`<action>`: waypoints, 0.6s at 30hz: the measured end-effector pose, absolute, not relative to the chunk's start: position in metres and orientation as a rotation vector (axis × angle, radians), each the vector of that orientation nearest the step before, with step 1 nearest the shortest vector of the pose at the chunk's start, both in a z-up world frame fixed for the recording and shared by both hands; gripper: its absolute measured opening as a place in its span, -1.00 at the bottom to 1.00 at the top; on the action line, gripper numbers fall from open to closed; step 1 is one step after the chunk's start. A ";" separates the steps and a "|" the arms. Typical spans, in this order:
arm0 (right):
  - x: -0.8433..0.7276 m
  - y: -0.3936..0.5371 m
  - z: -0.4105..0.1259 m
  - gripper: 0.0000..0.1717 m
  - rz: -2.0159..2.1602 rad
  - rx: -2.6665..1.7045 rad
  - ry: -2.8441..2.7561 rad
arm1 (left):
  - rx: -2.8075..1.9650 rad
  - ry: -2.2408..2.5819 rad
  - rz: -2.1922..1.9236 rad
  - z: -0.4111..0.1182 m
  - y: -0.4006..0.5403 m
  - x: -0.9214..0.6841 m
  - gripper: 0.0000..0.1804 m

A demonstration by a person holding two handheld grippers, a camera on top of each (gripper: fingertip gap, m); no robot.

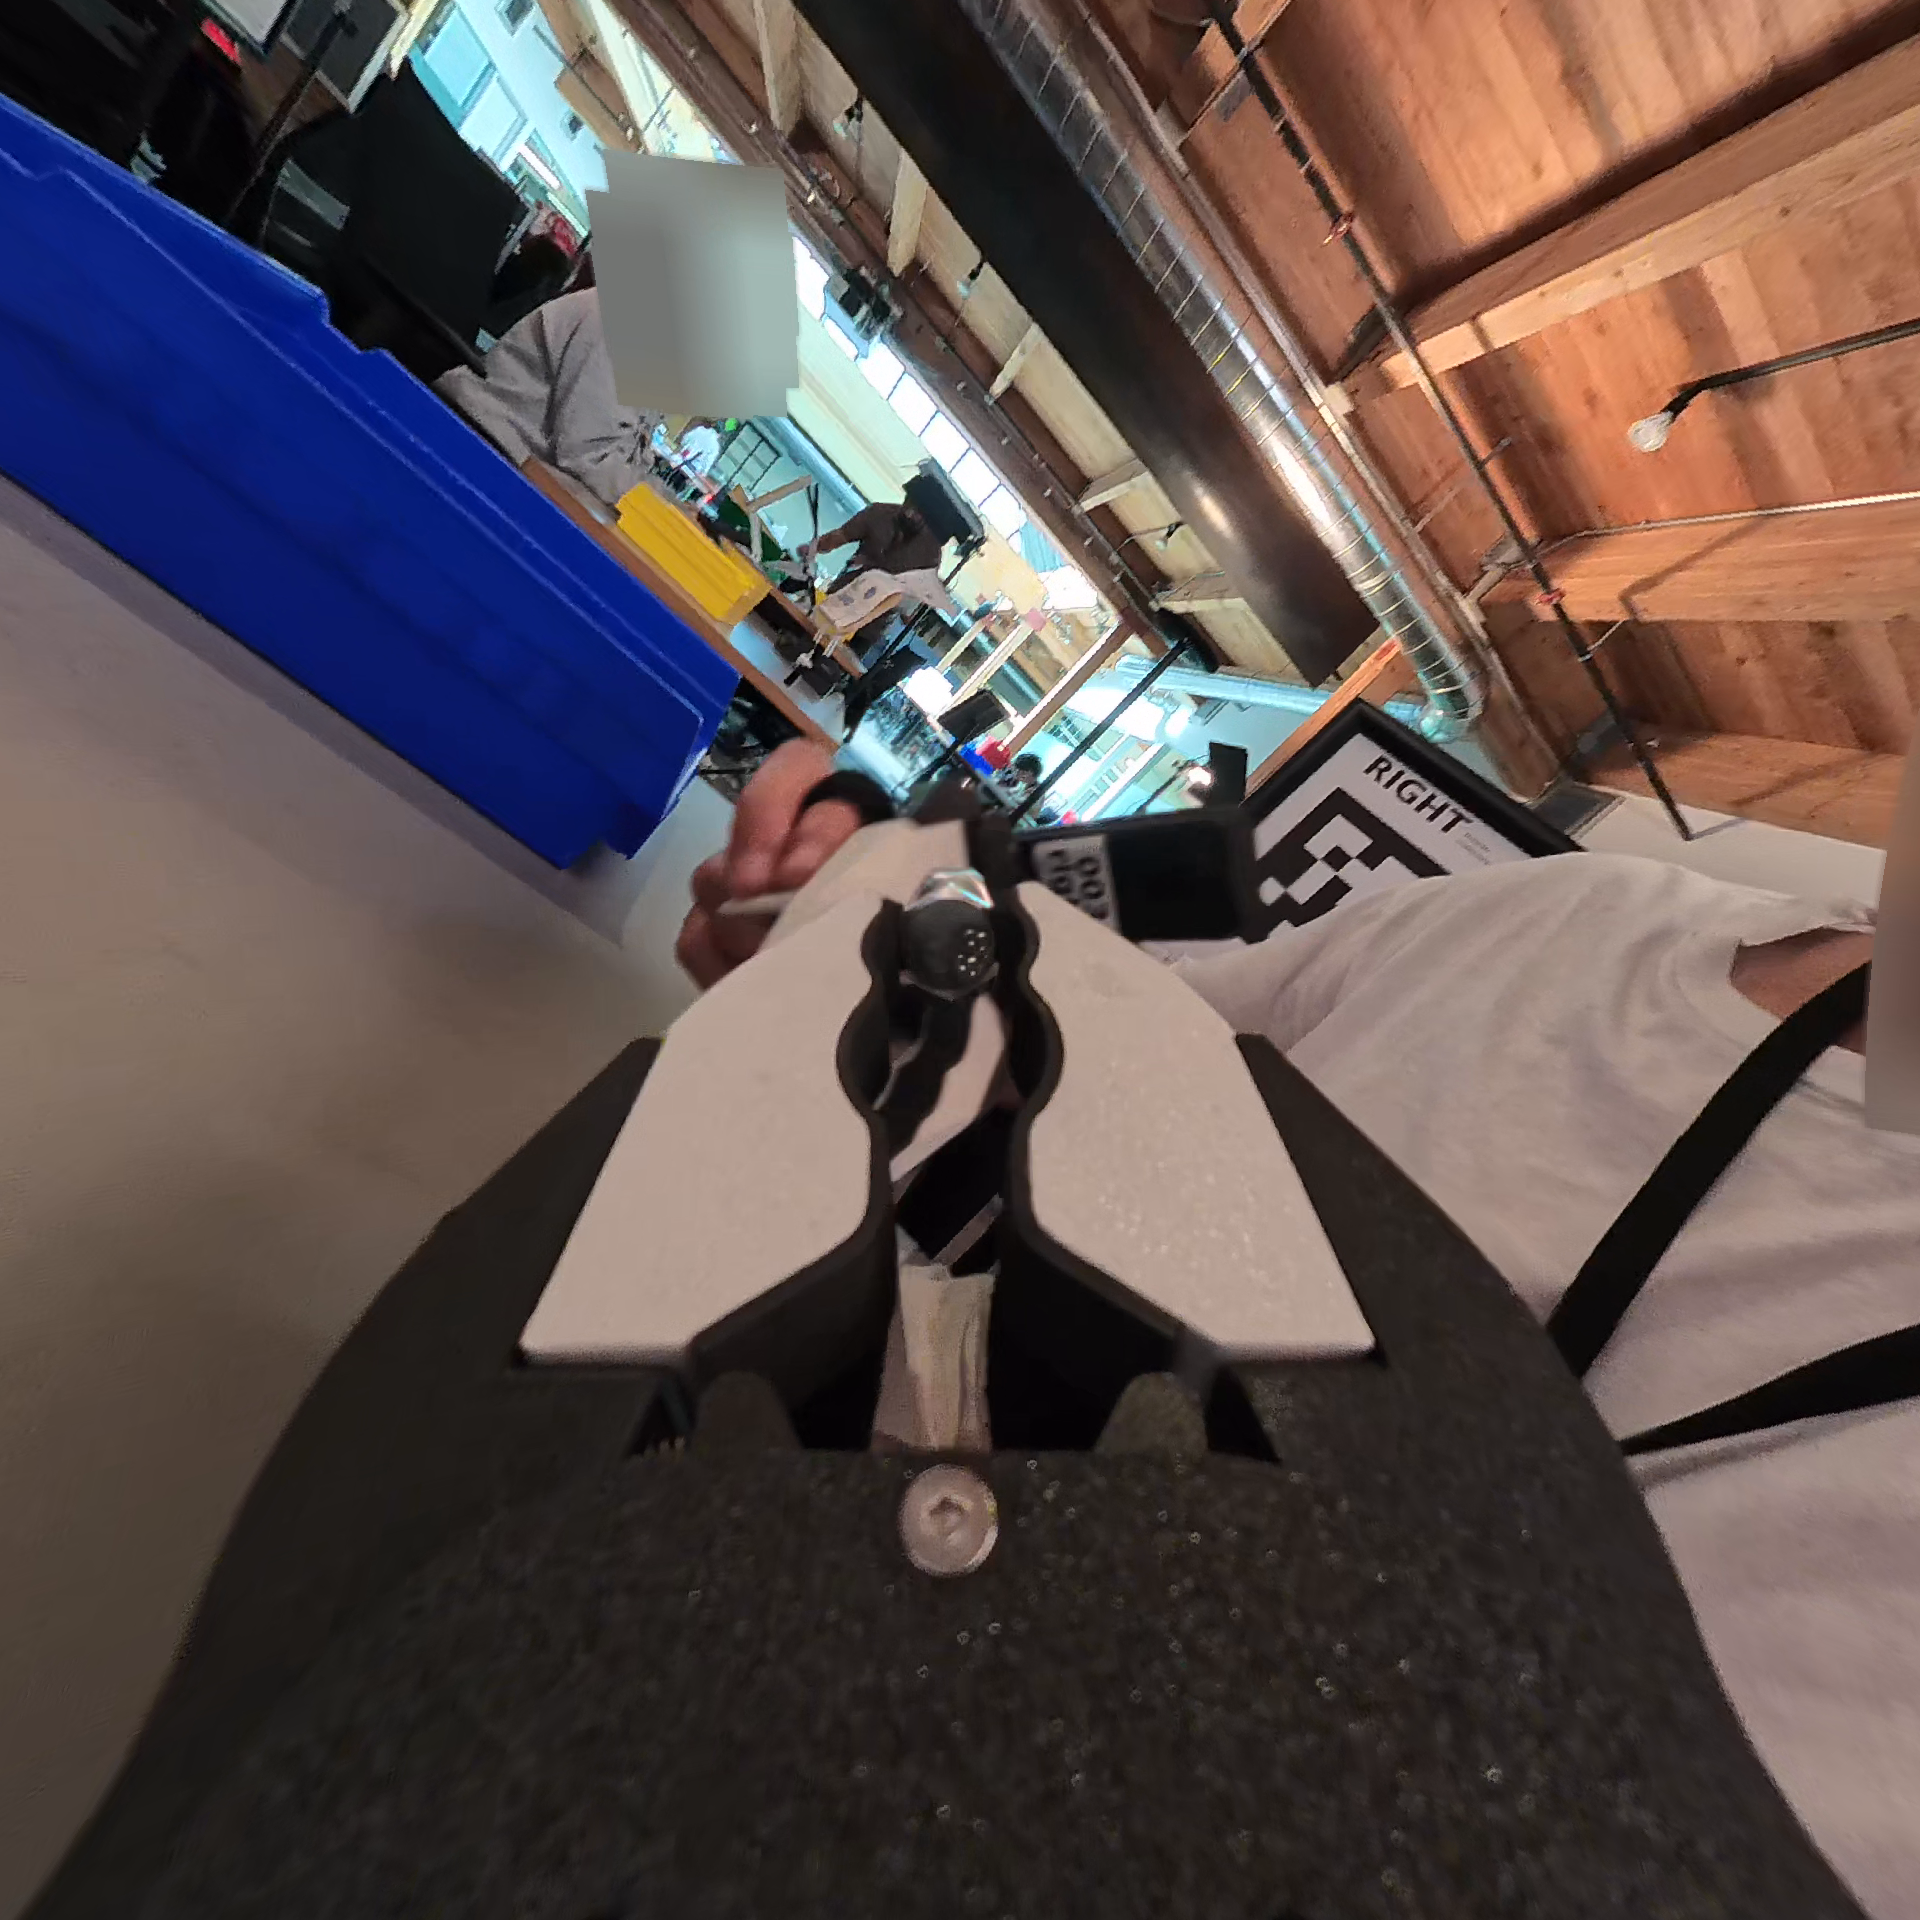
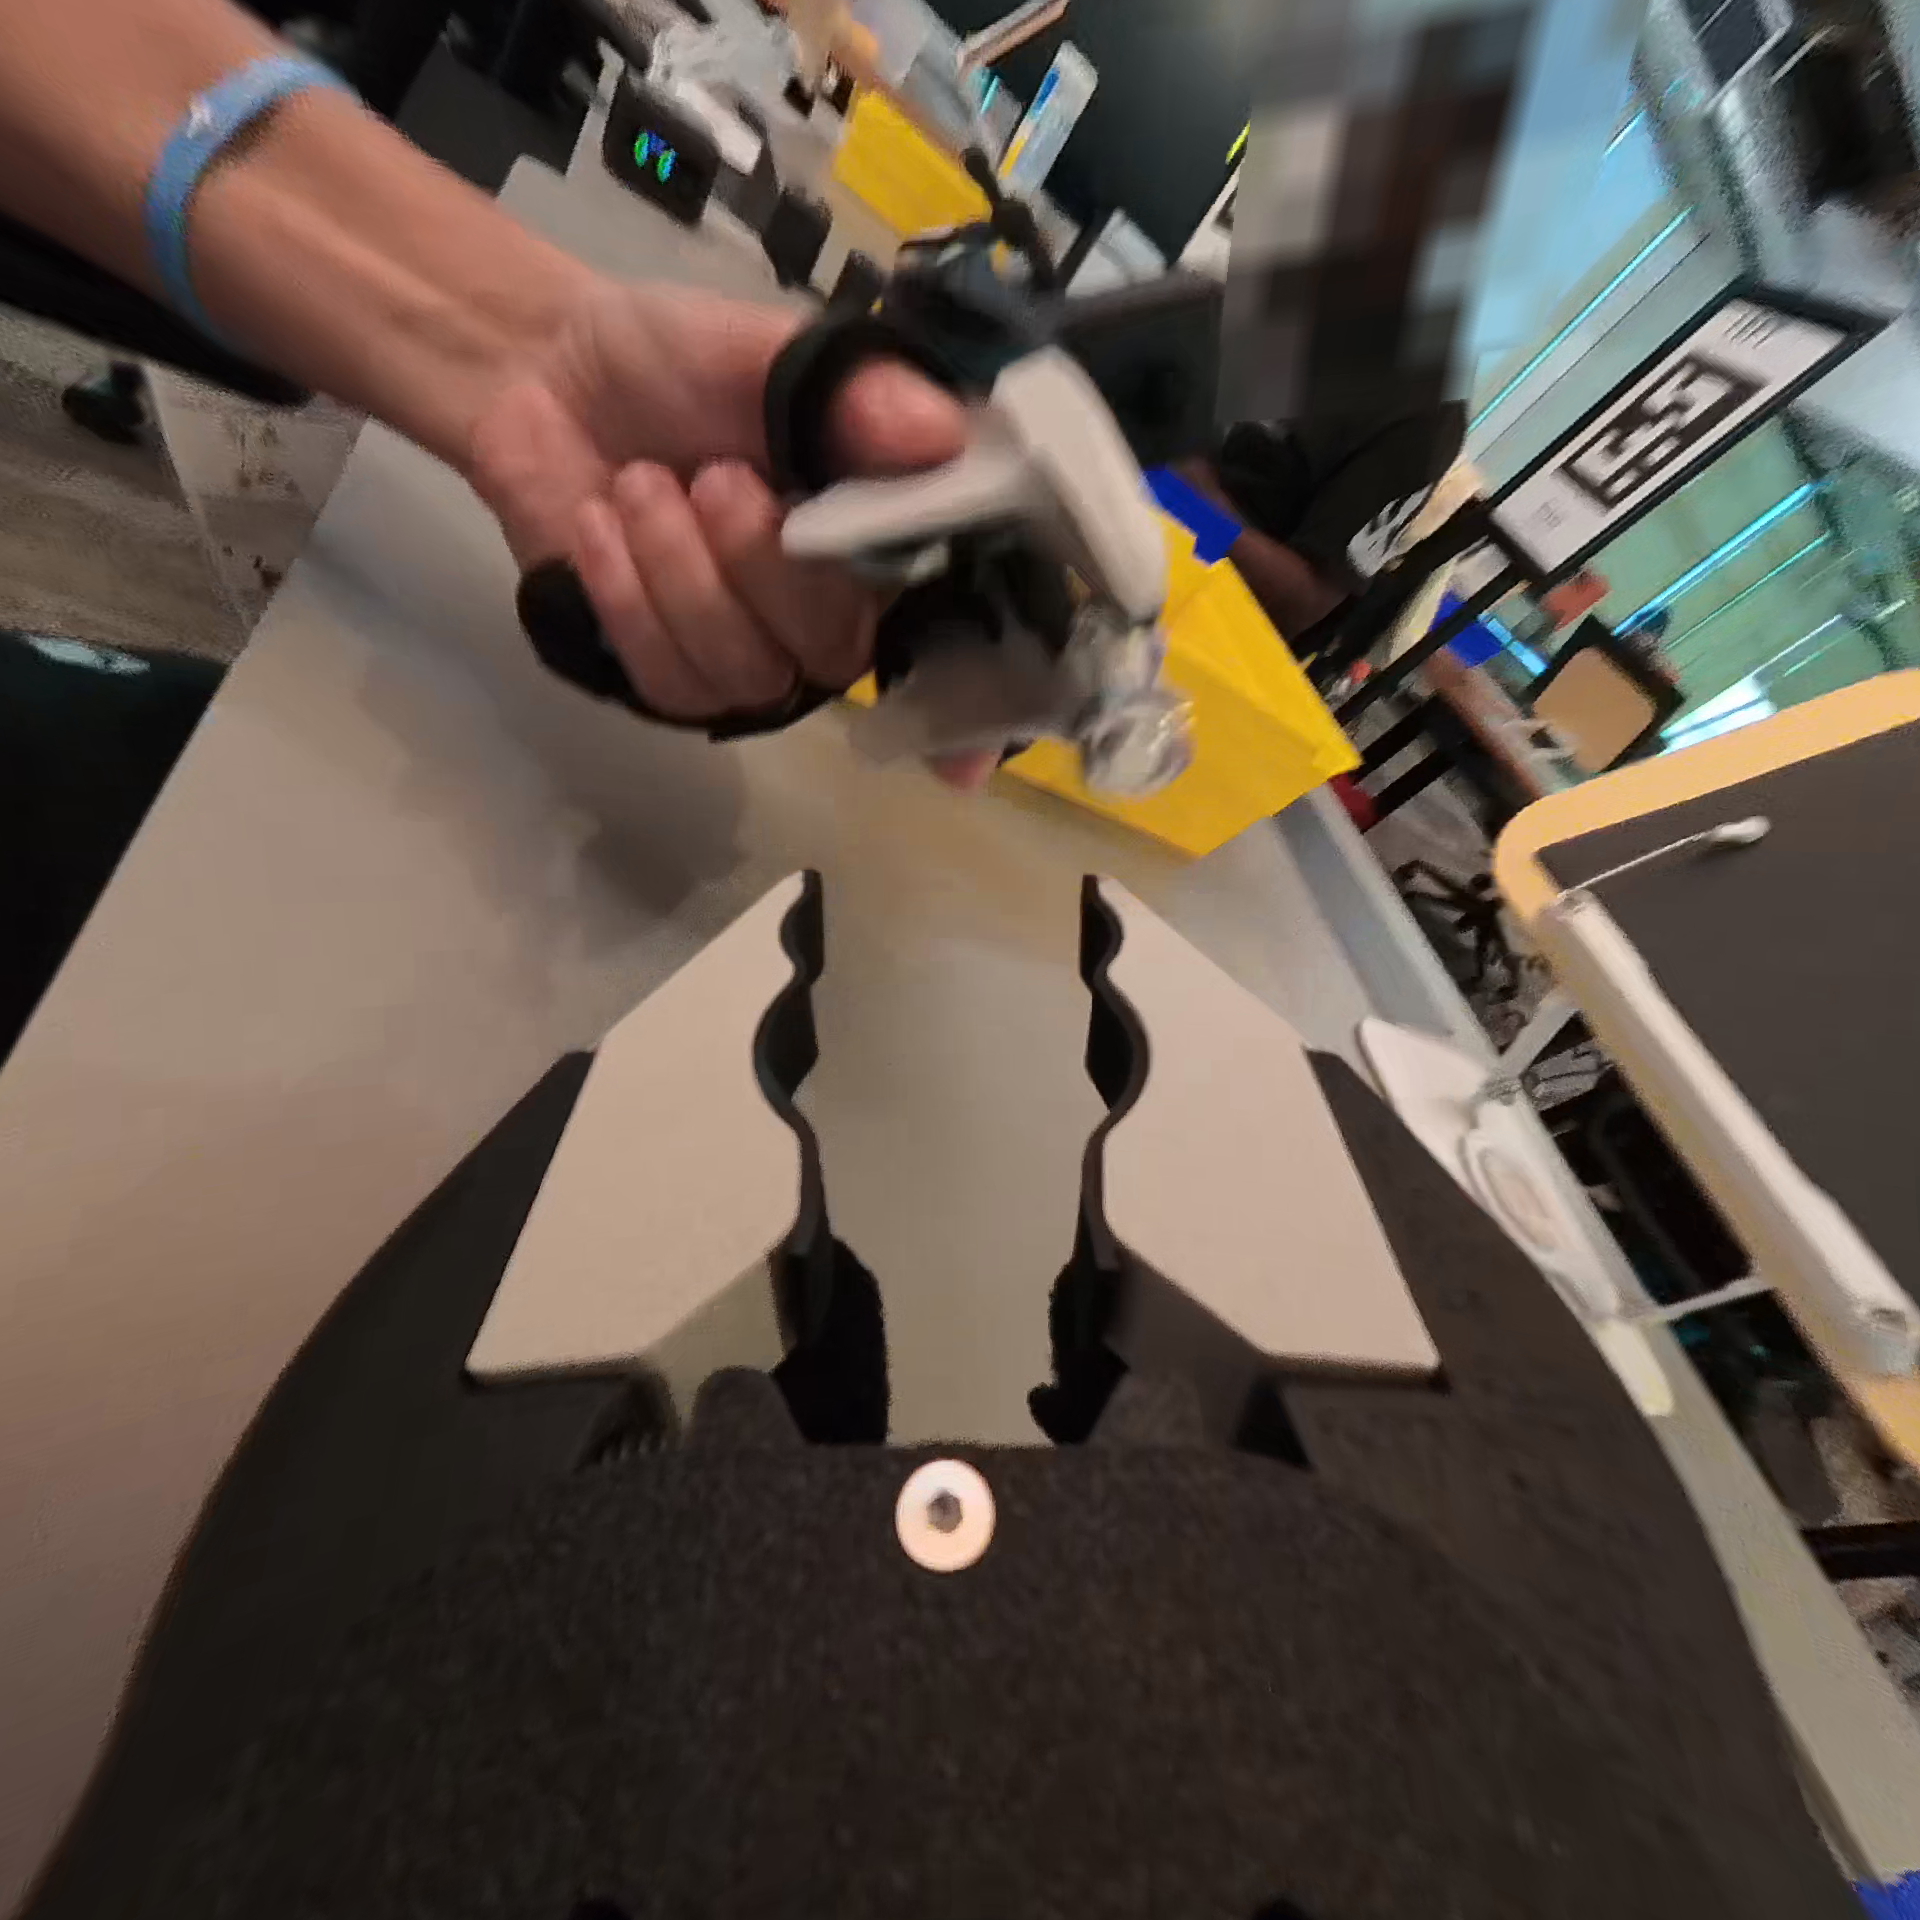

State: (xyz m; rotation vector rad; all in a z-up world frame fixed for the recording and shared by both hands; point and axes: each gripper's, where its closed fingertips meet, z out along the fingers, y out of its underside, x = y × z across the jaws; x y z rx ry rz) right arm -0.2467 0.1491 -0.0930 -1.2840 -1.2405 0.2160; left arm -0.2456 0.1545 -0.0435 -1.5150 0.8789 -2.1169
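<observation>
Silvery metal fitting with a black dotted end (image 1: 951, 940) sits clamped in the left gripper (image 1: 948, 935); right gripper (image 2: 945, 894) gapes over bare worktop (image 2: 416, 831), a yellow bin (image 2: 1236, 665) beyond.

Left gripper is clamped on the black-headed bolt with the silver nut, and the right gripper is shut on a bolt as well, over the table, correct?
Not quite. The left gripper is indeed clamped on the black-headed bolt with its silver nut. But the right wrist view shows the right gripper open, with only the bare table between its fingers.
</observation>
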 end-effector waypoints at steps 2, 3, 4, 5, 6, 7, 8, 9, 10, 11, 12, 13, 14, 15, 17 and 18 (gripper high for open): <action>-0.247 0.151 -0.106 -0.42 0.210 -1.312 -1.264 | -1.505 0.875 -2.116 -0.041 0.155 -0.246 -0.81; -0.246 0.152 -0.104 -0.42 0.196 -1.311 -1.257 | -1.511 0.881 -2.105 -0.042 0.155 -0.246 -0.82; -0.244 0.153 -0.096 -0.42 0.185 -1.298 -1.233 | -1.518 0.880 -2.101 -0.044 0.156 -0.246 -0.82; -0.243 0.154 -0.085 -0.43 0.185 -1.275 -1.202 | -1.524 0.874 -2.103 -0.045 0.156 -0.246 -0.81; -0.242 0.153 -0.072 -0.43 0.185 -1.251 -1.170 | -1.530 0.872 -2.103 -0.046 0.157 -0.246 -0.81; -0.242 0.152 -0.060 -0.43 0.183 -1.227 -1.146 | -1.537 0.877 -2.096 -0.047 0.157 -0.245 -0.82; -0.243 0.149 -0.052 -0.43 0.181 -1.205 -1.133 | -1.544 0.887 -2.085 -0.048 0.156 -0.245 -0.82; -0.245 0.146 -0.047 -0.43 0.185 -1.190 -1.134 | -1.547 0.899 -2.080 -0.049 0.155 -0.244 -0.81; -0.249 0.144 -0.046 -0.43 0.189 -1.181 -1.144 | -1.546 0.903 -2.081 -0.049 0.154 -0.243 -0.81; -0.252 0.142 -0.050 -0.44 0.190 -1.182 -1.161 | -1.542 0.901 -2.087 -0.048 0.154 -0.243 -0.81; -0.254 0.143 -0.058 -0.44 0.183 -1.196 -1.179 | -1.535 0.897 -2.100 -0.047 0.154 -0.243 -0.81; -0.254 0.146 -0.065 -0.41 0.166 -1.213 -1.180 | -1.531 0.895 -2.111 -0.046 0.153 -0.243 -0.81; -0.253 0.149 -0.073 -0.41 0.168 -1.235 -1.188 | -1.531 0.897 -2.112 -0.047 0.153 -0.244 -0.82; -0.252 0.150 -0.081 -0.42 0.190 -1.264 -1.194 | -1.532 0.902 -2.111 -0.047 0.152 -0.244 -0.81; -0.253 0.151 -0.091 -0.43 0.207 -1.293 -1.206 | -1.515 0.895 -2.125 -0.043 0.151 -0.244 -0.82; -0.253 0.153 -0.091 -0.43 0.187 -1.291 -1.211 | -1.511 0.897 -2.123 -0.042 0.151 -0.245 -0.81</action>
